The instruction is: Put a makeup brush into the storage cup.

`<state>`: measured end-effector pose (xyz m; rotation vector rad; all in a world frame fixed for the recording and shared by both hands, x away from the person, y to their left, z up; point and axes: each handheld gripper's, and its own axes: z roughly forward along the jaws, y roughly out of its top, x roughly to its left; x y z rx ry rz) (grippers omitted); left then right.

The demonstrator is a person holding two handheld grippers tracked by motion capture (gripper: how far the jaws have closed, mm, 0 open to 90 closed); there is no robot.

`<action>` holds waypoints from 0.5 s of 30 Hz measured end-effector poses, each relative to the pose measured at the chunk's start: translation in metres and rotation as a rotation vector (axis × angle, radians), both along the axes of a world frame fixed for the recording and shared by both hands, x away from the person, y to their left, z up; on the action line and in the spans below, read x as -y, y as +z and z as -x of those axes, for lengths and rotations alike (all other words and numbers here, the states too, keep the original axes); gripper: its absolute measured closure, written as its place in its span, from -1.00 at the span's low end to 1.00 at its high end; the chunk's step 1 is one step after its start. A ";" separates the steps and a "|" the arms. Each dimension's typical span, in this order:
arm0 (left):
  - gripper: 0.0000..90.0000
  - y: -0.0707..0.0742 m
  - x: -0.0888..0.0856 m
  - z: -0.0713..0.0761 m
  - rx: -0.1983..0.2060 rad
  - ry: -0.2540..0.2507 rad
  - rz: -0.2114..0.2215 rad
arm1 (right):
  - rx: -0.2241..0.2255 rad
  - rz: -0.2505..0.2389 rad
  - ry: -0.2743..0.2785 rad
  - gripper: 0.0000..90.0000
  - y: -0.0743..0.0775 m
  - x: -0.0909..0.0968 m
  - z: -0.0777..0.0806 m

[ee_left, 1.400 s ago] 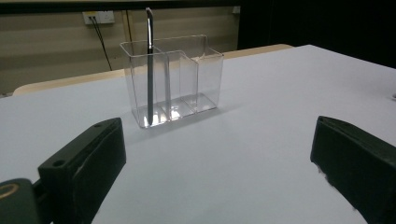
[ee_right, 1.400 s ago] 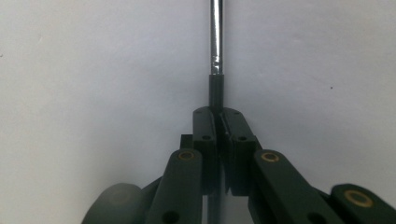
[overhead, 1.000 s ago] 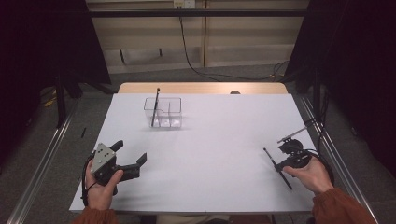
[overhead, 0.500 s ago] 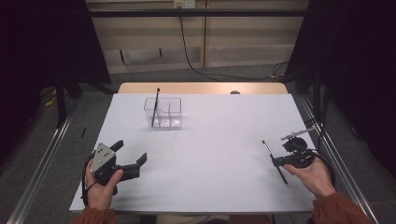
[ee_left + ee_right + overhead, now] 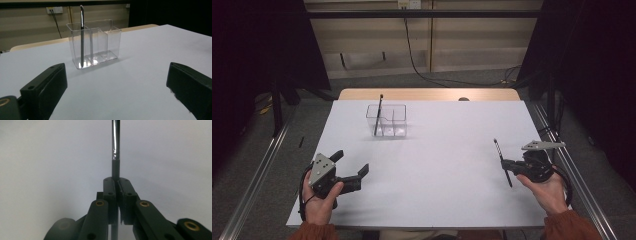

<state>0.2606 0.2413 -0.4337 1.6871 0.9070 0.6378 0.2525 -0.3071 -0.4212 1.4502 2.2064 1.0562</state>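
A clear plastic organiser (image 5: 394, 122) (image 5: 112, 42) with several compartments stands on the white table top, far left of centre. A dark pen (image 5: 378, 114) (image 5: 82, 37) leans upright in its left compartment. My right gripper (image 5: 508, 165) (image 5: 116, 181) hovers near the right edge, shut on a second dark pen (image 5: 498, 149) (image 5: 115, 145). That pen sticks out past the jaws on both sides, tilted. My left gripper (image 5: 351, 164) (image 5: 117, 70) rests at the near left, open with nothing between its jaws, facing the organiser.
The white sheet (image 5: 447, 150) covers the table, and a strip of bare wood (image 5: 427, 94) shows at the far edge. Metal rails (image 5: 257, 170) run along both sides. A black cable (image 5: 417, 60) lies on the floor beyond the table.
My right gripper has shifted slightly upward in the picture with the pen, which now tilts more steeply. The left gripper has not moved.
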 end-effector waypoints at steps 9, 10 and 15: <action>-0.93 0.001 -0.001 0.000 0.008 0.006 -0.001 | 0.114 -0.083 0.036 0.90 0.002 -0.005 0.003; -0.93 0.000 -0.001 0.000 0.006 0.006 0.000 | 0.138 -0.093 0.040 0.90 0.003 -0.005 0.004; -0.93 0.001 -0.001 0.001 0.007 0.005 0.000 | 0.216 -0.127 0.020 0.90 0.010 -0.002 0.010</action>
